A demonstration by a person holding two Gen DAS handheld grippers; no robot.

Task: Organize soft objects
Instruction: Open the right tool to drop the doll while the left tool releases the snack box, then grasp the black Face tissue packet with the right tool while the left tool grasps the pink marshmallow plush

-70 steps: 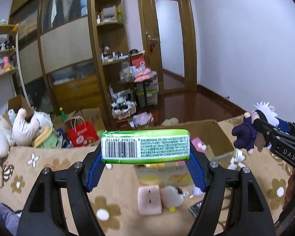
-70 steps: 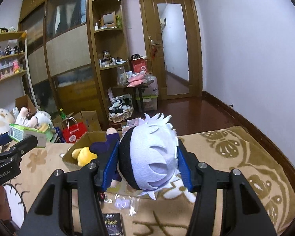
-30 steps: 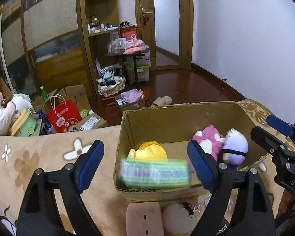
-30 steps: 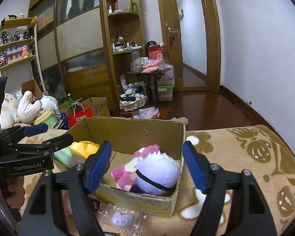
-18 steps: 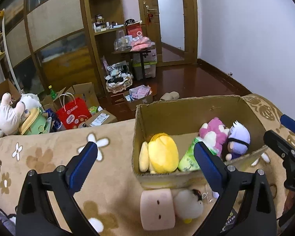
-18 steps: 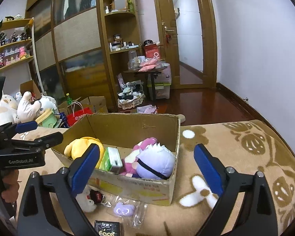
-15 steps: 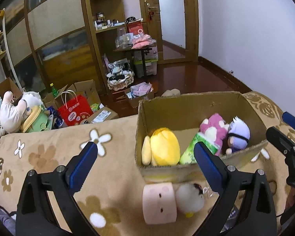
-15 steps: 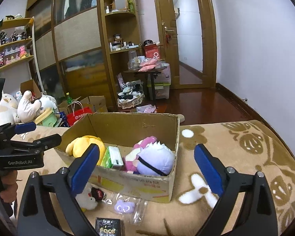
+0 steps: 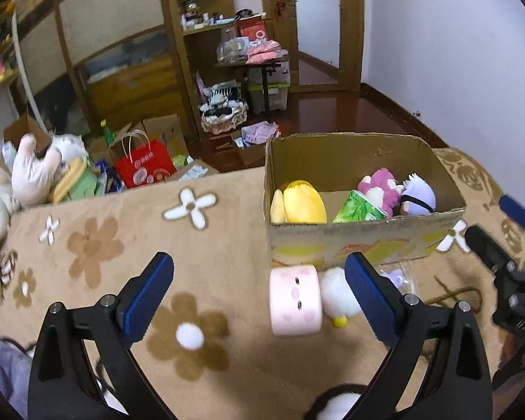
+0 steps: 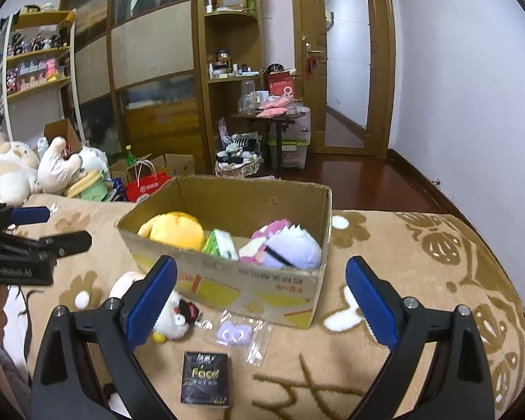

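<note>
A cardboard box (image 9: 364, 246) (image 10: 273, 280) stands on the flowered blanket. It holds a yellow plush (image 9: 302, 201) (image 10: 176, 229), a green tissue pack (image 9: 358, 210) (image 10: 222, 243), a pink plush (image 9: 381, 183) and a purple-haired doll (image 9: 418, 194) (image 10: 288, 246). In front of the box lie a pink square plush (image 9: 295, 299) and a white duck plush (image 9: 337, 297) (image 10: 173, 318). My left gripper (image 9: 259, 297) is open and empty, near the pink plush. My right gripper (image 10: 260, 301) is open and empty, in front of the box.
A black "Face" pack (image 10: 205, 378) and a purple charm in a clear bag (image 10: 233, 332) lie on the blanket (image 9: 122, 245). Big plush toys (image 10: 17, 168) and a red bag (image 9: 143, 168) sit at the left. Shelves and a door stand beyond.
Both grippers opened and dropped the tissue pack and the doll into the box, then drew back. The left view now looks lower, at the pink and white plushes.
</note>
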